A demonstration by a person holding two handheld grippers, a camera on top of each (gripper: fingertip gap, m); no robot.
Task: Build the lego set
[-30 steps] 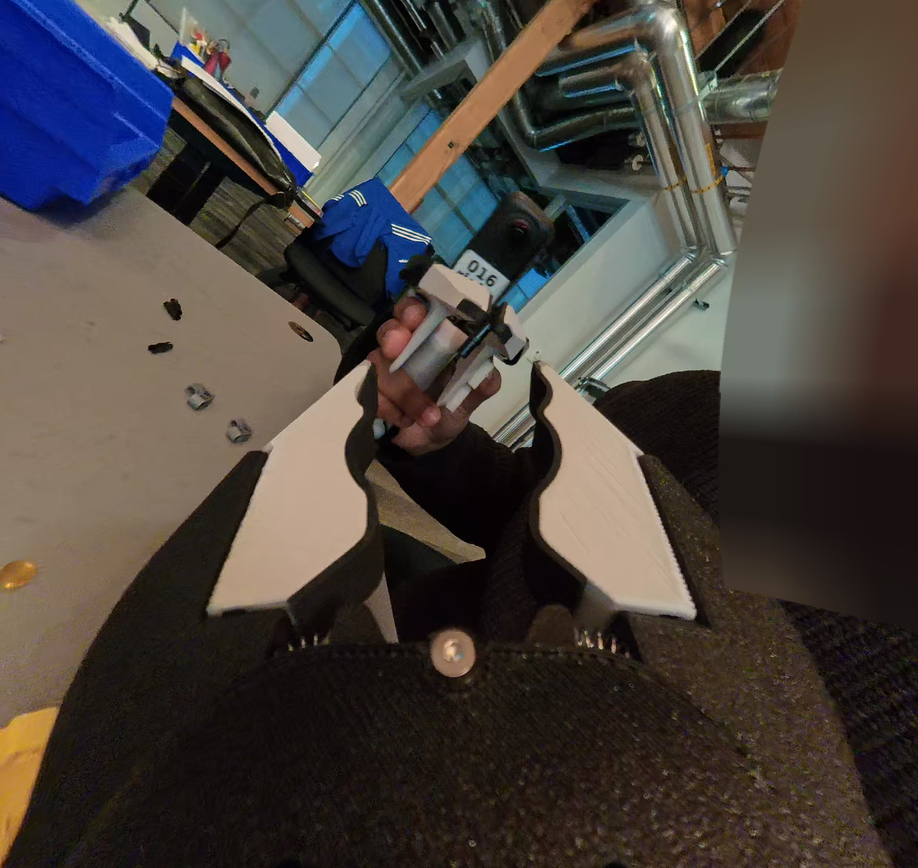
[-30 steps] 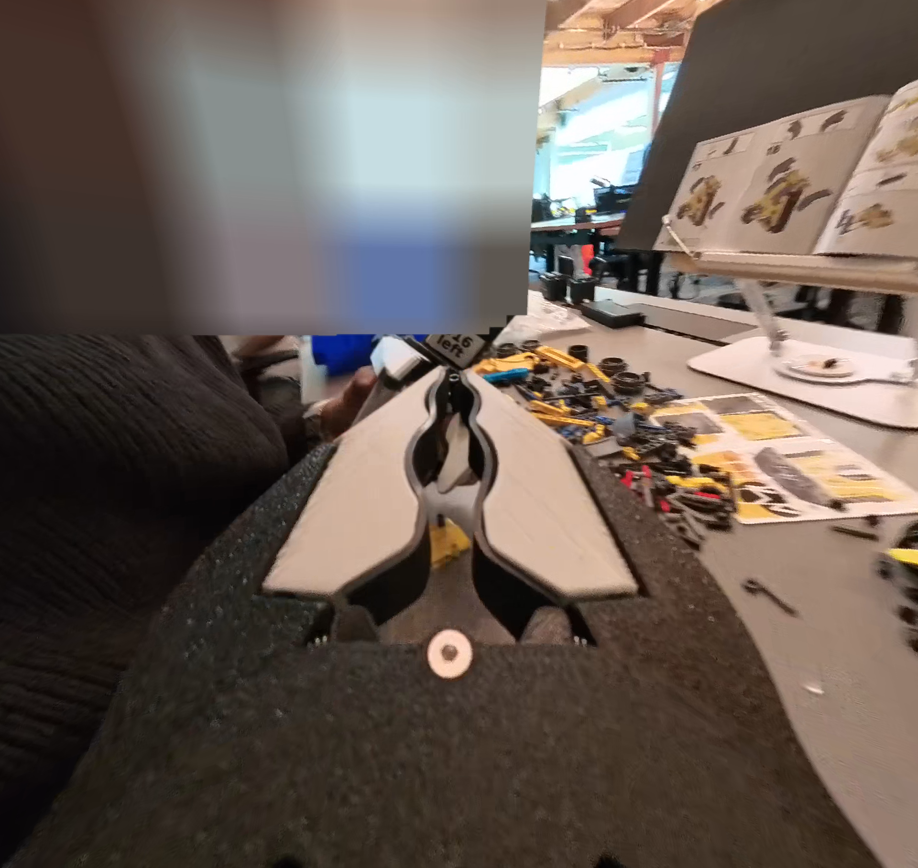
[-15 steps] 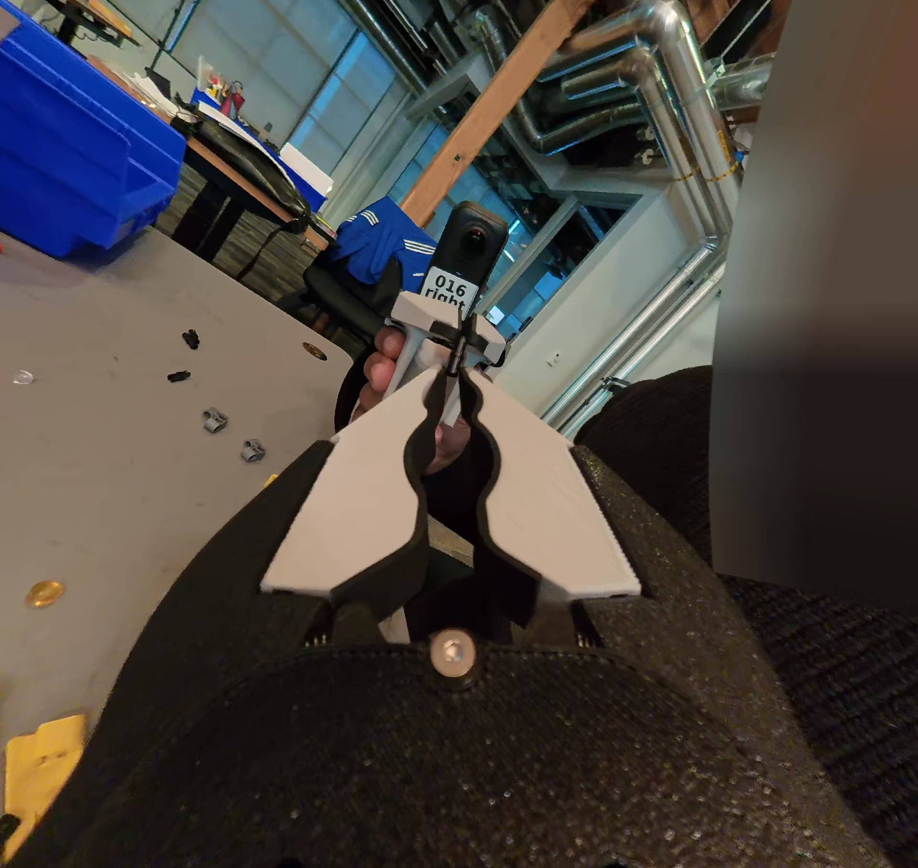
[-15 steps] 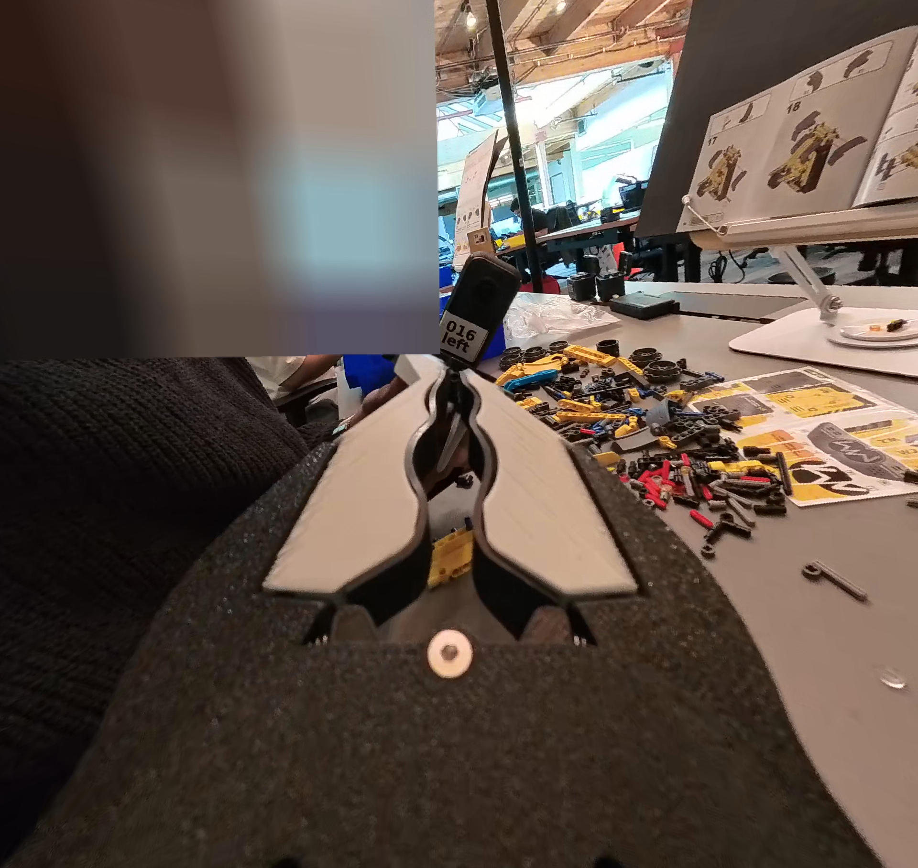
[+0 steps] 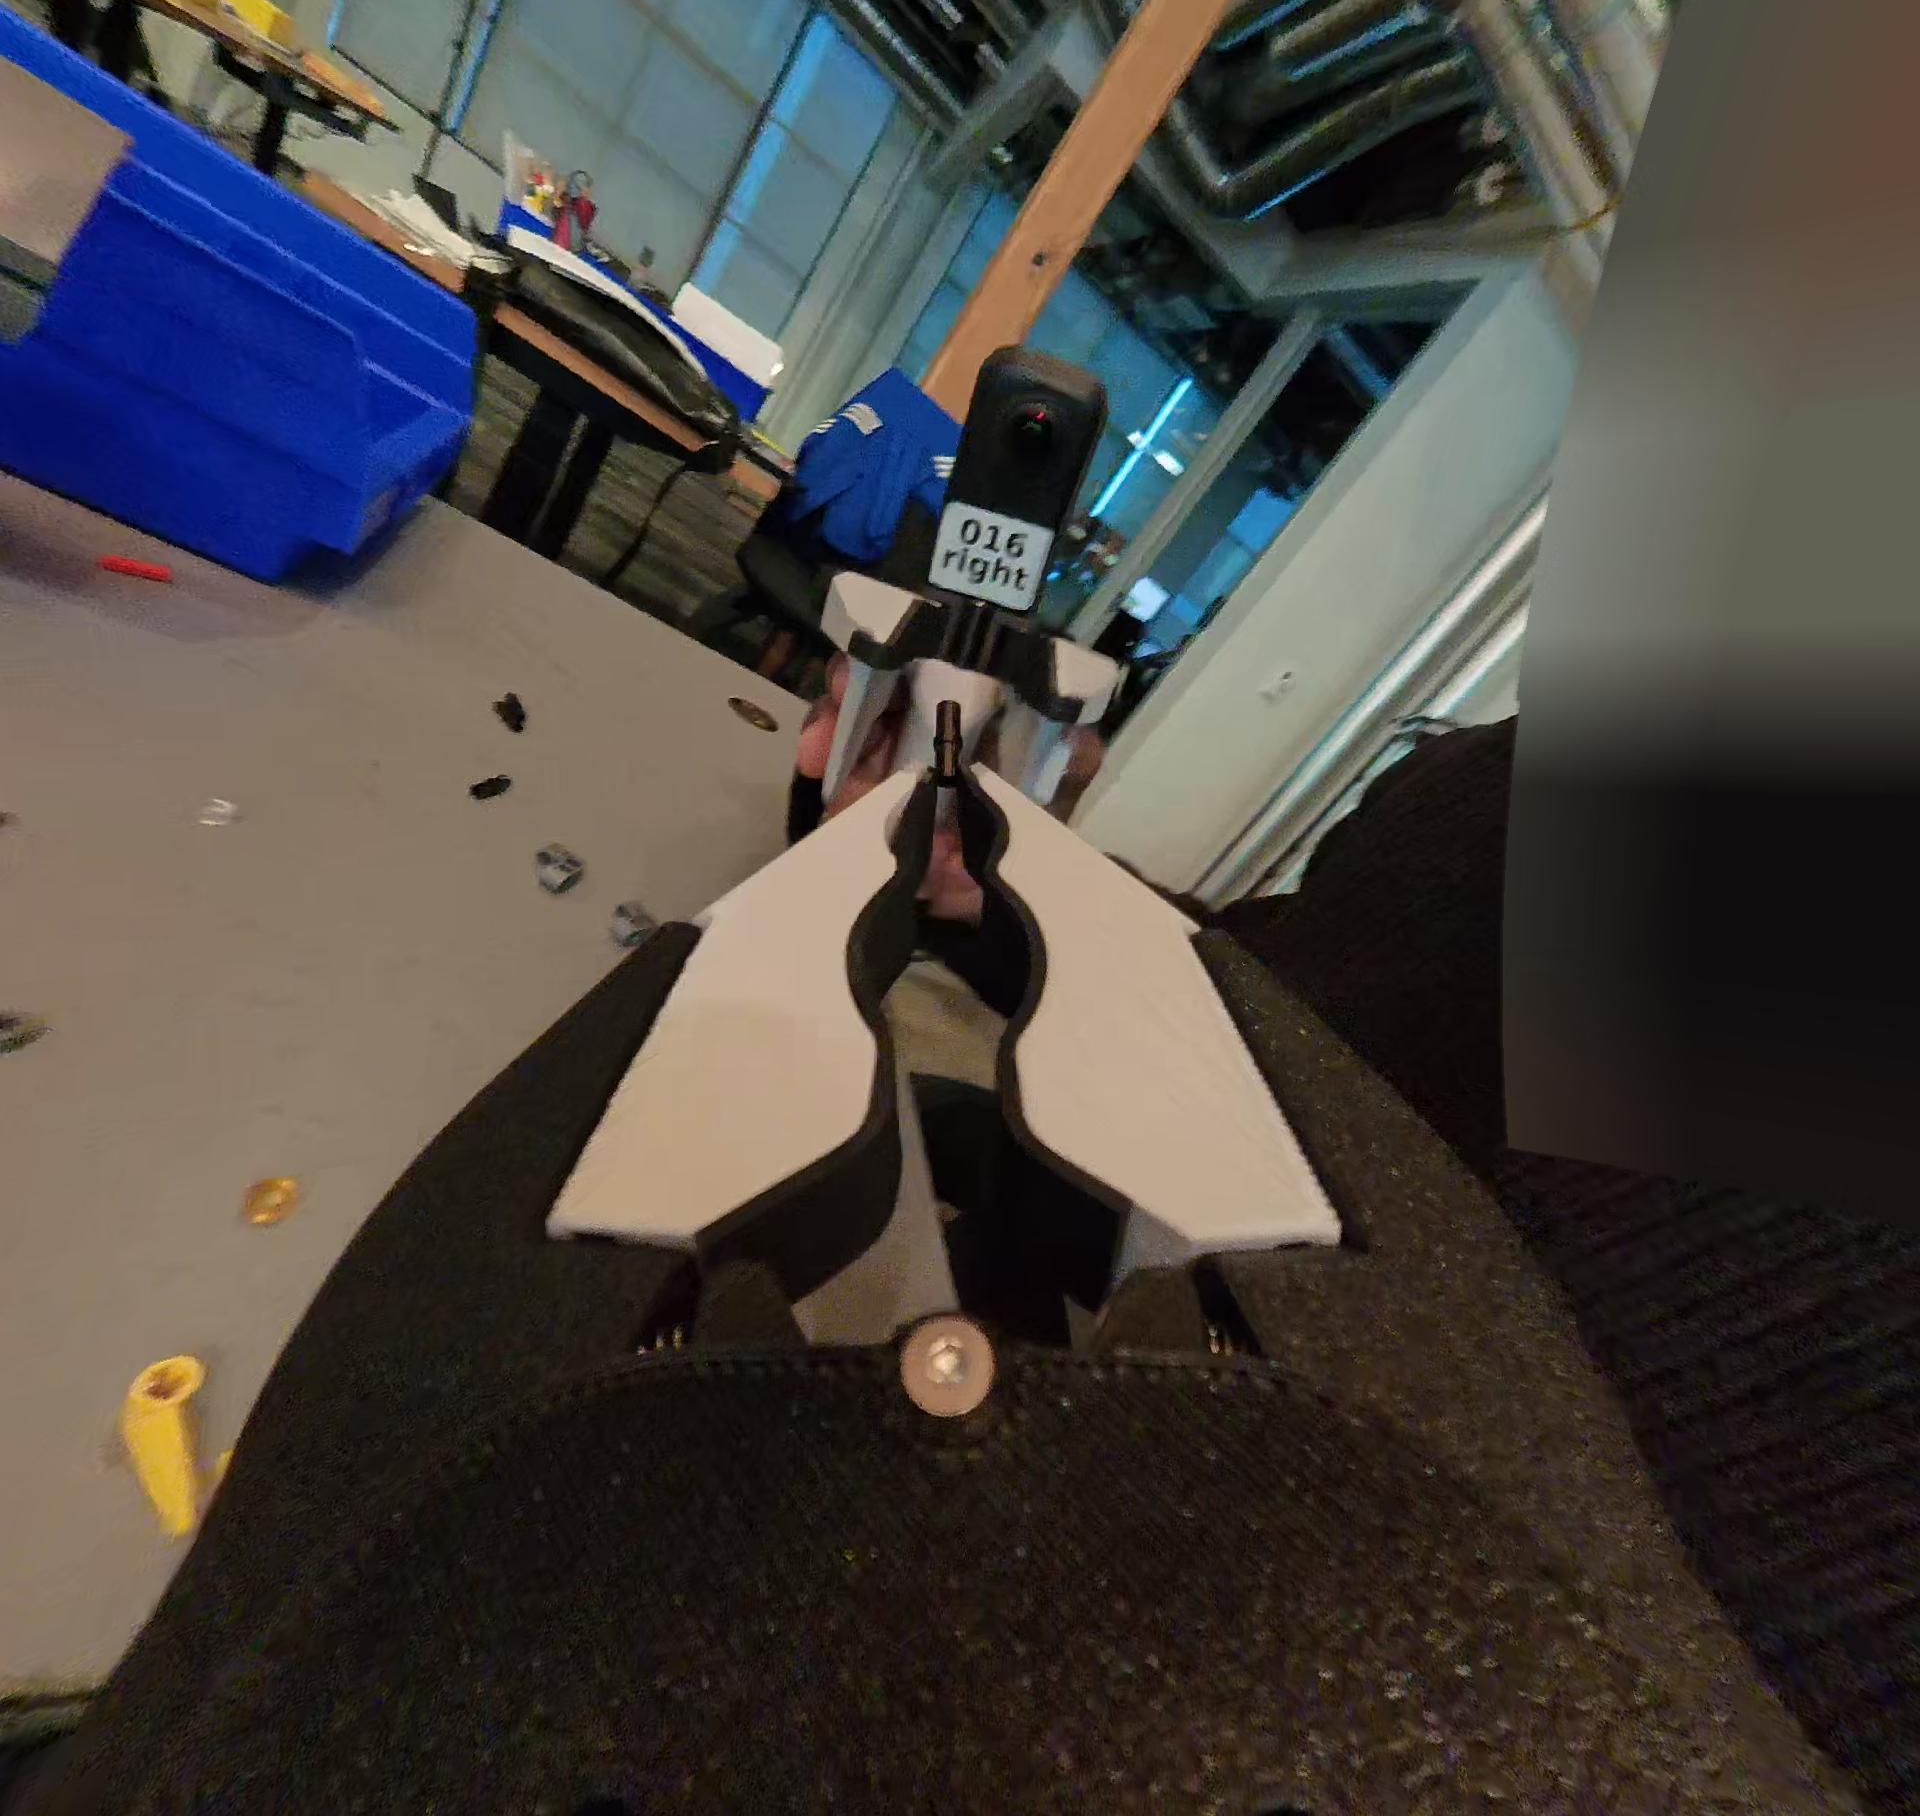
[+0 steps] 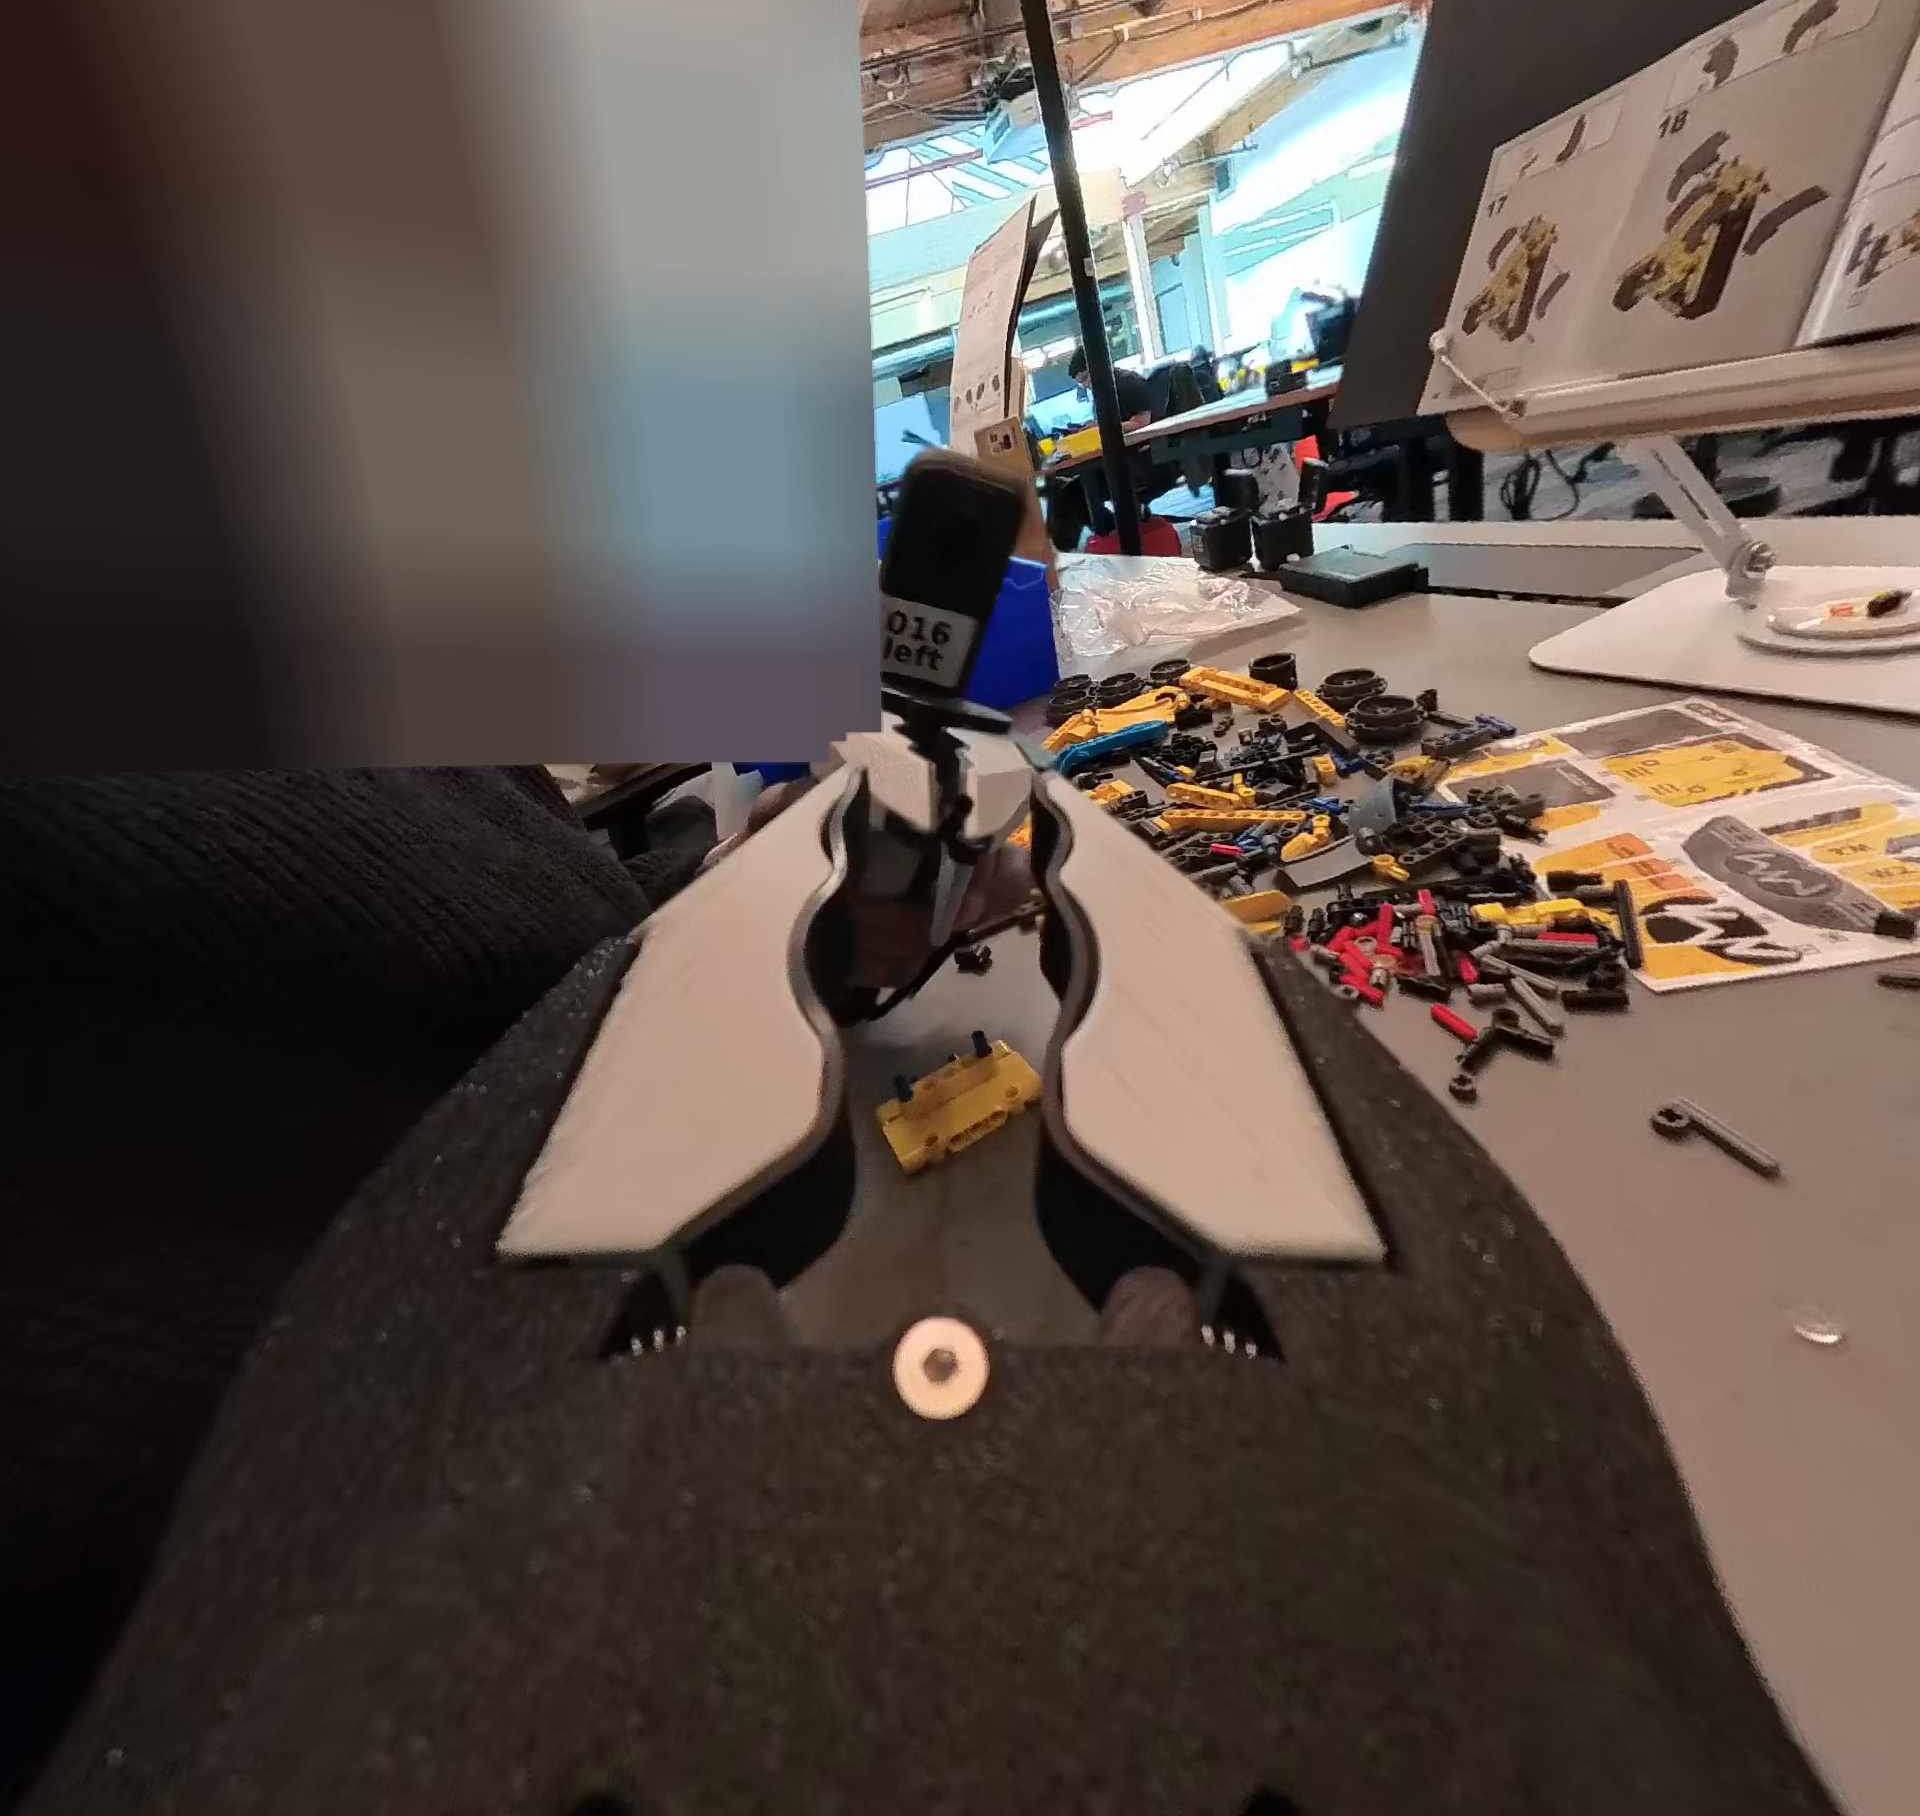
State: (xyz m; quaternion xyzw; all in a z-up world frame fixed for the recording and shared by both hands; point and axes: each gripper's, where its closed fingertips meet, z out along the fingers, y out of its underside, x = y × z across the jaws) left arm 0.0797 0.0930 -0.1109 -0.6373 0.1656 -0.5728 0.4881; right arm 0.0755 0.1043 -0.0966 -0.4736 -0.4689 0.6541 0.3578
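My left gripper (image 5: pixel 940 779) is shut on a small black pin (image 5: pixel 947 740) that sticks out past its tips, held in the air above the grey table (image 5: pixel 312 935). My right gripper (image 6: pixel 945 790) is open and empty, pointing straight at the left one, tips close together. It shows in the left wrist view (image 5: pixel 966 691) just behind the pin, held by a hand. The left gripper shows in the right wrist view (image 6: pixel 914 831) between my right fingers. A yellow brick assembly (image 6: pixel 958 1101) with dark pins lies on the table below the right gripper.
A pile of yellow, black and red bricks (image 6: pixel 1351 831) lies to the right, with a sticker sheet (image 6: pixel 1714 862) and an instruction booklet on a stand (image 6: pixel 1662 239). A blue bin (image 5: pixel 208 364), small loose pieces (image 5: pixel 561 867) and a yellow part (image 5: pixel 161 1434) lie to the left. My two grippers' fingertips are within a few centimetres of each other.
My left gripper has closed from wide open onto the black pin. My right gripper, shut before, has opened. The two grippers have come level, tip to tip.
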